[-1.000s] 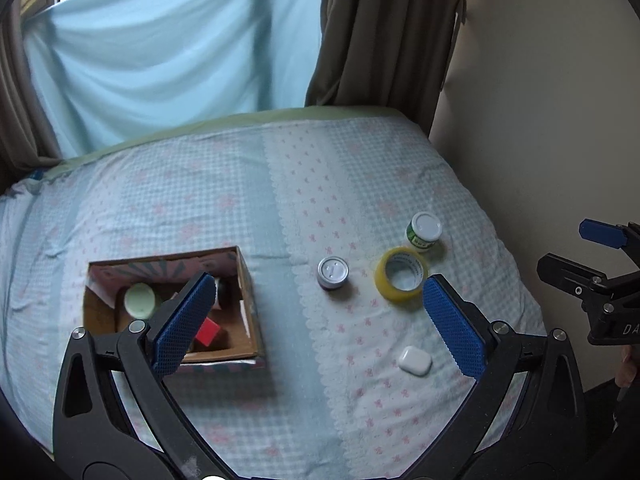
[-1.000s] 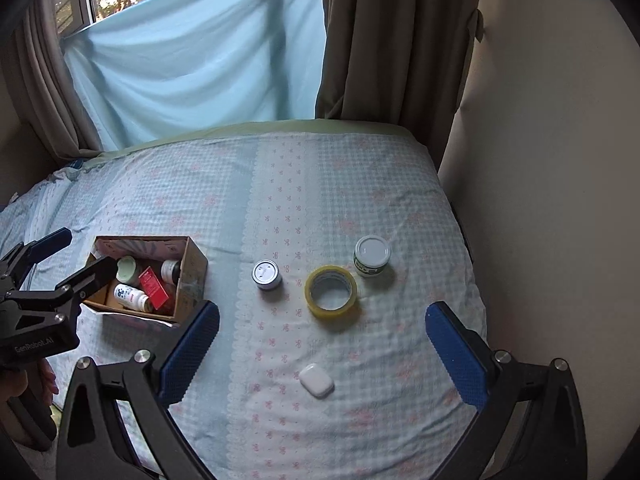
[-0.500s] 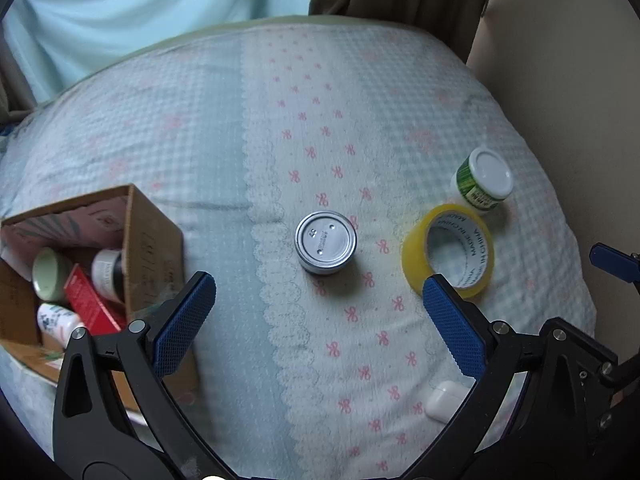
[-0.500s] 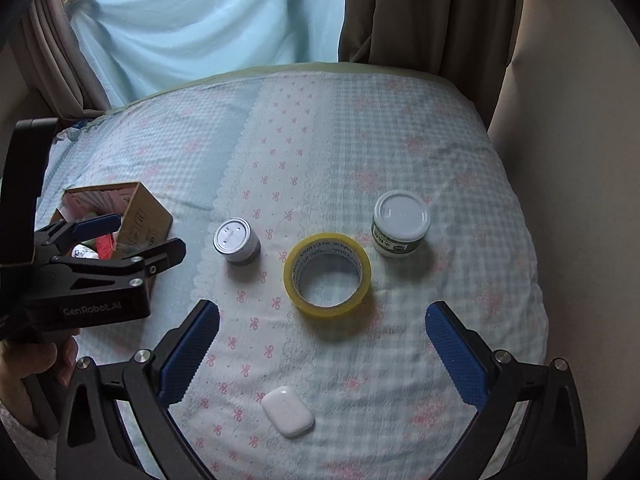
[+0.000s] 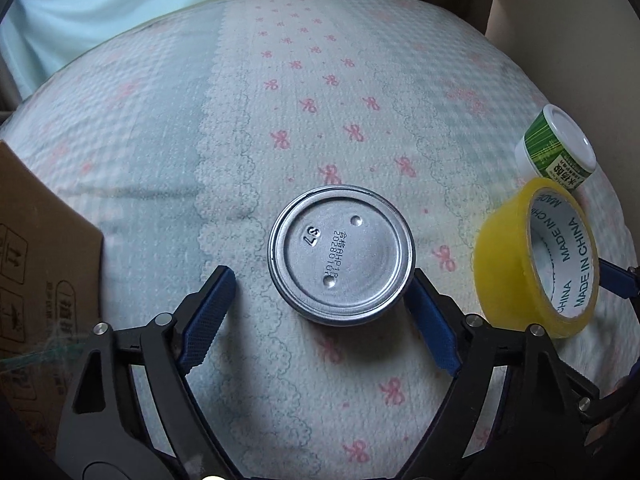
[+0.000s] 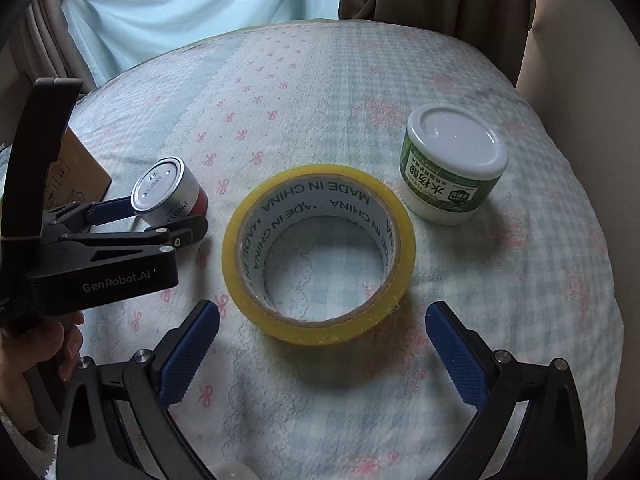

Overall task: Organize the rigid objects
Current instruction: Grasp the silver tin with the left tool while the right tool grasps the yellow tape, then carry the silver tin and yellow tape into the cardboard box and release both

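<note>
A small silver tin can (image 5: 341,255) stands on the bed between the fingers of my left gripper (image 5: 320,284). The jaws are open, the right finger close to the can's side and the left finger apart from it. The can (image 6: 168,192) and the left gripper (image 6: 156,216) also show in the right wrist view. A yellow tape roll (image 6: 319,256) lies flat just ahead of my open, empty right gripper (image 6: 322,318); it also shows in the left wrist view (image 5: 504,256). A white-lidded green jar (image 6: 452,168) stands behind the roll.
A cardboard box (image 5: 44,264) stands at the left of the can, its corner also in the right wrist view (image 6: 80,172). The bedspread (image 5: 280,100) is pale blue with pink bows. Curtains (image 6: 192,4) hang behind the bed and a wall (image 6: 588,60) is on the right.
Both grippers have dropped closer to the bed. The left one has moved onto the tin can and narrowed around it. The right one has closed in on the tape roll.
</note>
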A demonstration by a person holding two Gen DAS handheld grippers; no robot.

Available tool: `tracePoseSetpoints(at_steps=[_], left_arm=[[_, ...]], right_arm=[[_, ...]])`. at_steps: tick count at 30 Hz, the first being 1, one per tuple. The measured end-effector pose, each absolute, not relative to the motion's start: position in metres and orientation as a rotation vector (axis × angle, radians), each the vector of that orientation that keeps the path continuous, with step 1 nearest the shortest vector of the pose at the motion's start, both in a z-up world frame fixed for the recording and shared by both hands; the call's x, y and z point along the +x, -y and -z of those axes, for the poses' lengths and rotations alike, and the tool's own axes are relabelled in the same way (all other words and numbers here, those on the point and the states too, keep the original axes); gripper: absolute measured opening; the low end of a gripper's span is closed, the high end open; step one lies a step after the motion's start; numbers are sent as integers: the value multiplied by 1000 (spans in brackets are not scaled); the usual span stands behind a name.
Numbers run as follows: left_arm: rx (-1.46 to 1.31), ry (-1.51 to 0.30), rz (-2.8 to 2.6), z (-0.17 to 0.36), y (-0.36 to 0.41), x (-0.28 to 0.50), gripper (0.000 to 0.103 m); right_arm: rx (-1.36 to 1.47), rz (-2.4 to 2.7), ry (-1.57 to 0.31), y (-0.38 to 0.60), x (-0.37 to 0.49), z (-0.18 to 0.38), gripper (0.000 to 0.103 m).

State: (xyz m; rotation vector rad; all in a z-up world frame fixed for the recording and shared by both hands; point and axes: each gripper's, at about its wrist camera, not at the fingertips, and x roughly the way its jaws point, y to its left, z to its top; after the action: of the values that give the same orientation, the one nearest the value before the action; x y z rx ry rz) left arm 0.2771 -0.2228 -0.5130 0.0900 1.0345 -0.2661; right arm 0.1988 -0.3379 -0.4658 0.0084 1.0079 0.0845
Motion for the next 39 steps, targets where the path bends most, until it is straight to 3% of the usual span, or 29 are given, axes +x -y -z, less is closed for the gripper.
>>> tracePoseSetpoints(at_steps=[4, 9, 11, 25, 31, 39], left_arm=[[96, -1004, 290, 511, 228, 281, 74], [113, -988, 322, 507, 231, 282, 51], [92, -992, 332, 507, 229, 282, 51], [81, -987, 322, 485, 226, 270, 50], [67, -955, 333, 436, 218, 255, 50], [55, -900, 337, 341, 200, 221, 50]], right_arm=[[-43, -98, -987, 332, 207, 471, 103], [-57, -101, -963, 332, 217, 470, 102], [-50, -90, -967, 334, 222, 470, 95], [-27, -77, -951, 335, 213, 451, 95], [-15, -54, -914, 336, 195, 411, 95], [10, -10, -832, 331, 159, 317, 95]])
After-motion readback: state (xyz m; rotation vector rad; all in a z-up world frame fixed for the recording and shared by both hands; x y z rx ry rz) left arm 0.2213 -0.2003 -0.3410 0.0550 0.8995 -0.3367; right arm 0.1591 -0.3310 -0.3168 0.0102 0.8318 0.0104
